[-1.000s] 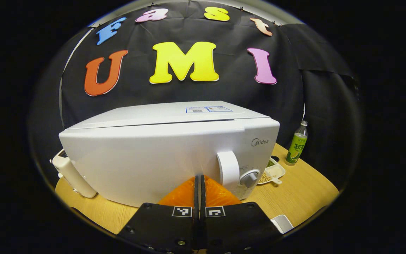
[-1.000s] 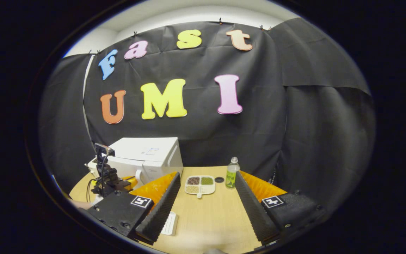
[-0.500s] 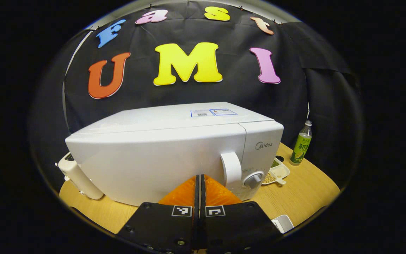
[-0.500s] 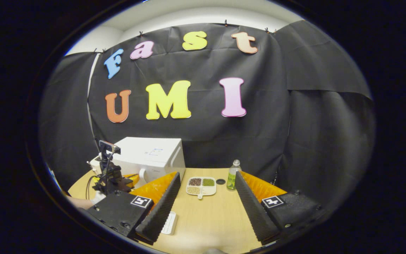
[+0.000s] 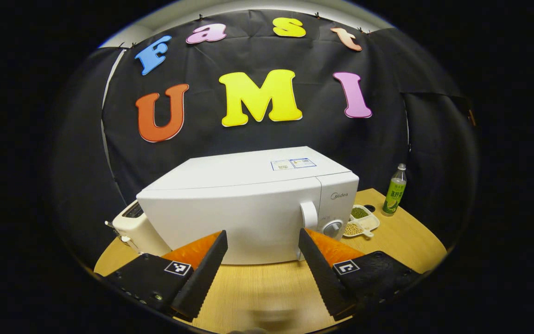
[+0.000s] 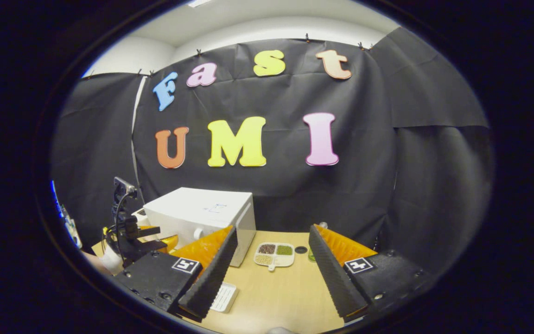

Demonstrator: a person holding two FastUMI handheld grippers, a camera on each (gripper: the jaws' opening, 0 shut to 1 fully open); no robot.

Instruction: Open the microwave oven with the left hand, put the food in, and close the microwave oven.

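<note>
The white microwave (image 5: pixel 248 213) stands on the wooden table (image 5: pixel 406 241) with its door shut flush. Its handle (image 5: pixel 308 215) and knob (image 5: pixel 333 228) are at the right of the front. My left gripper (image 5: pixel 262 253) is open a short way in front of the door, touching nothing. In the right gripper view the microwave (image 6: pixel 202 215) sits at the left, and the left gripper (image 6: pixel 132 236) shows in front of it. My right gripper (image 6: pixel 273 232) hangs open and empty over the table. A divided white dish of beans (image 6: pixel 274 254) lies right of the microwave.
The dish of beans (image 5: pixel 362 220) and a green bottle (image 5: pixel 394 190) stand right of the microwave. A cream appliance (image 5: pixel 132 227) sits at the microwave's left. A small white object (image 6: pixel 224 297) lies near the table's front. Bare wood (image 6: pixel 285 297) stretches below the right gripper.
My left gripper, shut close against the door before, has opened and drawn back from the microwave. The right gripper has tilted up slightly and stays open.
</note>
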